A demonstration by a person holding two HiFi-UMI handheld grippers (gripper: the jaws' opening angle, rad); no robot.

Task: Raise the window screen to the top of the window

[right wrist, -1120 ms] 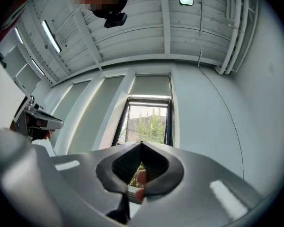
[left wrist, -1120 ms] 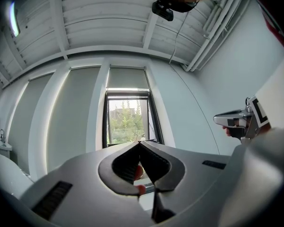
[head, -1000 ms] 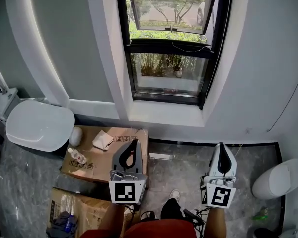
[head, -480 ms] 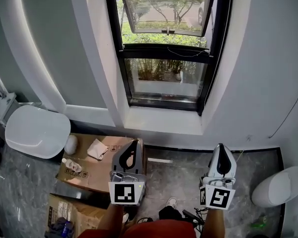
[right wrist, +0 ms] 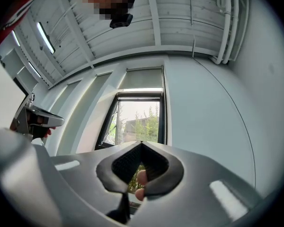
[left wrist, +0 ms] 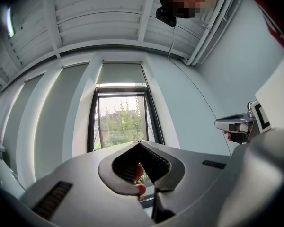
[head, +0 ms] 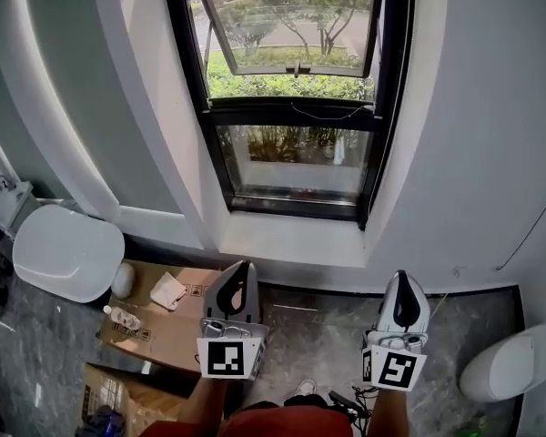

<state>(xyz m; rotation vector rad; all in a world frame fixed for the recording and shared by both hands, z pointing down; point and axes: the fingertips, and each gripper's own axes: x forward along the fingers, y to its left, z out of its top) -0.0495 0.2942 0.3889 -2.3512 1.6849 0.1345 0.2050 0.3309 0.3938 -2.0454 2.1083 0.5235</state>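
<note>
The black-framed window (head: 296, 126) stands ahead over a white sill (head: 291, 241). Its upper sash (head: 287, 25) is tilted open outward, and a thin cord (head: 332, 113) hangs on the crossbar. In both gripper views a grey panel (left wrist: 120, 73) (right wrist: 143, 79) covers the top of the opening; I cannot tell whether it is the screen. My left gripper (head: 240, 268) and right gripper (head: 402, 277) are held side by side short of the sill. Both point at the window, shut and empty. The shut left jaws (left wrist: 139, 144) and right jaws (right wrist: 142, 144) frame the glass.
A white toilet lid (head: 68, 253) sits at the left. Beside it a cardboard box (head: 187, 335) carries a water bottle (head: 121, 317) and a cloth (head: 168, 289). A white fixture (head: 510, 362) stands at the right on the marble floor. My shoe (head: 305, 388) is below.
Both grippers have moved forward toward the window together, still shut. The window and sill now sit closer and larger in the head view, and the box has slid toward the lower left.
</note>
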